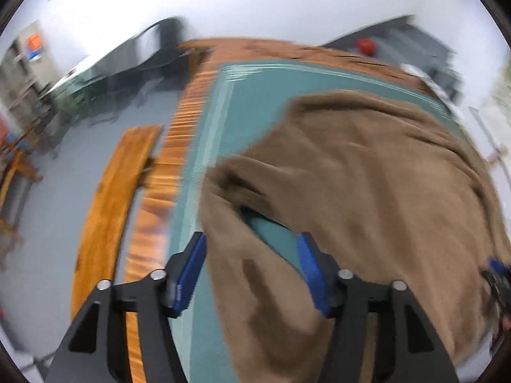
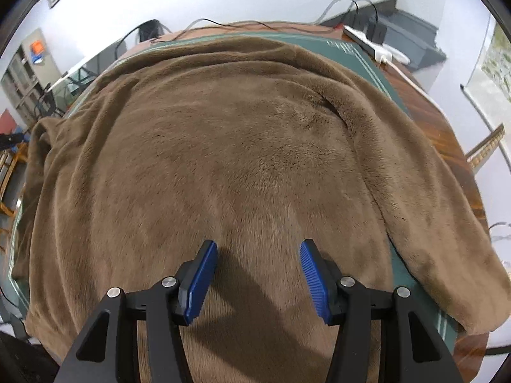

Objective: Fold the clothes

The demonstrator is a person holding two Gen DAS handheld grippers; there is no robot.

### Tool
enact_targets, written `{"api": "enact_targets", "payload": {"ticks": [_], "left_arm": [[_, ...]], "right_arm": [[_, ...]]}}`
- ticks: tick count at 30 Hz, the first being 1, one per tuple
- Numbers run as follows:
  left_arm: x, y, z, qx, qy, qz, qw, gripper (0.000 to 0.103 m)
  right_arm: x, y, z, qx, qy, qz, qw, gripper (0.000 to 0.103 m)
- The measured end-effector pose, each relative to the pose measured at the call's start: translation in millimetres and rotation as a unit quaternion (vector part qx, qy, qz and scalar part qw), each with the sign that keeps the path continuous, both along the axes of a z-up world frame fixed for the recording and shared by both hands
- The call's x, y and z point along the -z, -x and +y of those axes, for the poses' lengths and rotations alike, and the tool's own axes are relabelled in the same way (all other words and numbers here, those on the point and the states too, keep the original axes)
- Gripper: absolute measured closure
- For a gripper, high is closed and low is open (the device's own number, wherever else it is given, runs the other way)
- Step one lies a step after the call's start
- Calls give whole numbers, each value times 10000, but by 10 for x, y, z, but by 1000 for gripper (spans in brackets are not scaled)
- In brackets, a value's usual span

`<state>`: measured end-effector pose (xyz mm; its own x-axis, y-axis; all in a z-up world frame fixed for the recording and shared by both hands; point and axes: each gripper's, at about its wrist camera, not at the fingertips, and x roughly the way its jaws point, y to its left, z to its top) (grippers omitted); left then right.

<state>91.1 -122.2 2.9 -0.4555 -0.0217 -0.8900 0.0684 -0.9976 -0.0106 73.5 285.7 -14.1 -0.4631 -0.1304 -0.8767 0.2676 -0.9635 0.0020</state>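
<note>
In the left wrist view, which is blurred, the left claw (image 1: 252,274) is spread wide with nothing between its 2 blue pads (image 1: 186,277), poised over the left edge of a brown fleece garment (image 1: 367,172). The garment lies rumpled on a green mat (image 1: 204,146) that covers the wooden worktop (image 1: 172,146); a fold near the claw lifts enough to show a patch of mat beneath it. Left of the worktop a wooden bench (image 1: 111,204) stands on the grey floor (image 1: 64,191), and the other claw's blue tip shows at the far right edge, blurred. In the right wrist view, the right claw (image 2: 258,279) is likewise released, its 2 ribbed blue pads (image 2: 314,282) apart and empty, hovering just above the middle of the brown fleece garment (image 2: 242,127), whether touching it I cannot tell. The garment spreads across nearly the whole green mat (image 2: 361,54), with 1 sleeve (image 2: 424,210) running down the right side and draping toward the worktop (image 2: 437,127) edge. At the far end a white power strip (image 2: 370,44) lies on the worktop with black cables (image 2: 204,27) trailing beside it.
</note>
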Motion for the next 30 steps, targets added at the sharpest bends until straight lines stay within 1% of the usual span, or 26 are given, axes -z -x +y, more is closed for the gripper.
{"api": "enact_targets", "payload": {"ticks": [2,5,8,9,11,14,17,19,24,27,28,29,30], "left_arm": [[-40,-295,301,469,-185,76,9987,37],[-100,-737,753,1171,-461,190,9919,37],[32,-1146,1051,1642,-540,43,9849,37],[103,-1249,1105,1687,-557,-42,9841,37],[248,-1417,1177,1646,-562,-192,9846,37],[418,-1654,1296,1510,-477,-274,9870,37],[506,-1774,1371,1214,-442,-134,9915,37],[600,-1764,1397,998,-344,-75,9944,37],[689,-1657,1392,266,-82,122,9995,37],[704,-1630,1425,39,256,252,9993,37],[702,-1631,1432,7,363,272,9990,37],[698,-1628,1442,-22,455,289,9985,34],[694,-1625,1452,-52,547,307,9980,34]], "right_arm": [[-37,-106,31,-104,-6,72,9999,47],[-82,-250,92,-223,-152,169,9995,47],[-121,-401,222,-294,-276,256,9989,47],[-123,-450,252,-298,-276,269,9988,47],[-124,-538,349,-308,-258,275,9988,47],[-112,-650,448,-353,-306,276,9985,47],[-113,-748,534,-423,-350,291,9981,47],[-124,-818,595,-463,-409,337,9975,47],[-132,-976,768,-467,-660,493,9955,47],[-104,-1127,912,-450,-1137,697,9900,47],[-78,-1196,956,-477,-1378,770,9863,47],[-44,-1279,992,-544,-1635,833,9815,47],[-11,-1346,1004,-627,-1757,834,9789,47]]}}
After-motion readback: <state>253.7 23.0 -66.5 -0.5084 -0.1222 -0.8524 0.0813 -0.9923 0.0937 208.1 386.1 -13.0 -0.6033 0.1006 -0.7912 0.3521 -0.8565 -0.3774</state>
